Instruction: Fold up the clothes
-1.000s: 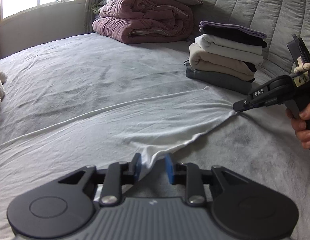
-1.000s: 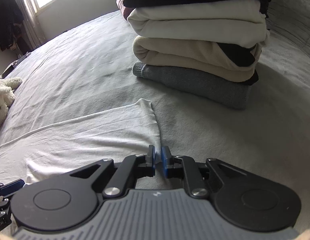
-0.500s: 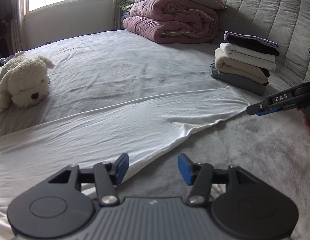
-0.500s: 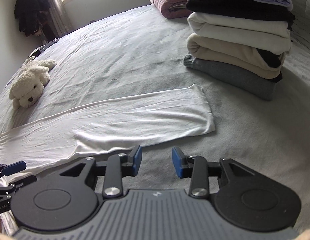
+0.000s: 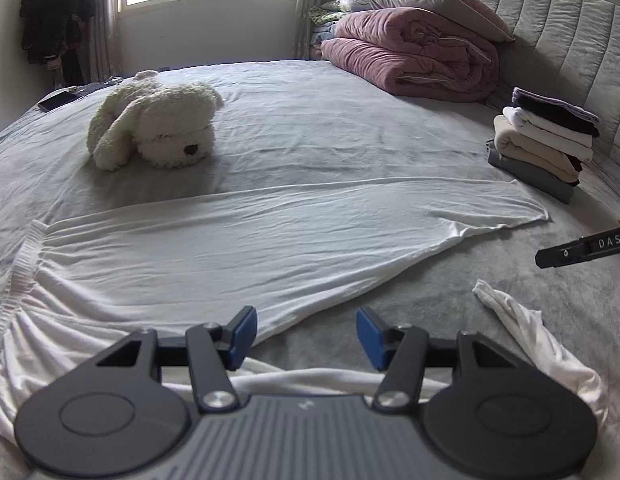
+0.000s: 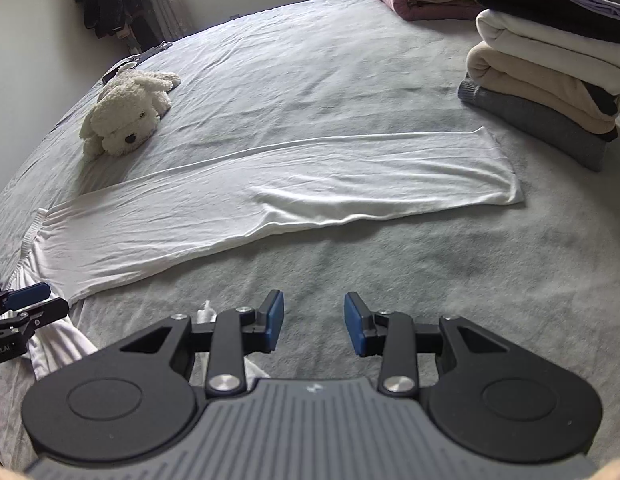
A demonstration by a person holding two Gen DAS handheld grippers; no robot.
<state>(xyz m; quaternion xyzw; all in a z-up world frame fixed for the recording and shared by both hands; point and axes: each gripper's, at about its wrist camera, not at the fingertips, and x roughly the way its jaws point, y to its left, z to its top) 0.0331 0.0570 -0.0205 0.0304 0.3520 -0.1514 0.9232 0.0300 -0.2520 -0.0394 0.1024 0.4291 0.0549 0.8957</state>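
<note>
I have both grippers pulled back over the near edge of the bed, and neither holds anything. The left gripper (image 5: pixel 305 330) has its jaws apart with only grey blanket (image 5: pixel 450 312) and a hem of cloth showing between the blue pads; the right gripper (image 6: pixel 314 324) is likewise parted over bare blanket.

The white trousers (image 6: pixel 269 196) lie on the blanket: one leg is stretched flat, running from the elastic waistband (image 5: pixel 17 264) at the left to a cuff just beside the stack of folded clothes (image 6: pixel 550 80). The other leg (image 5: pixel 530 332) is bunched up close under my grippers (its end sticks out as a twisted tip).

I judge the step in hand to be laying that loose leg onto the flat one. To do it well I would take the twisted cuff with the right gripper and the cloth nearer the crotch with the left, lift only enough to free the folds, then draw it out taut and set it edge on edge over the flat leg, cuffs matched, keeping clear of the plush dog (image 5: pixel 157 124).
</note>
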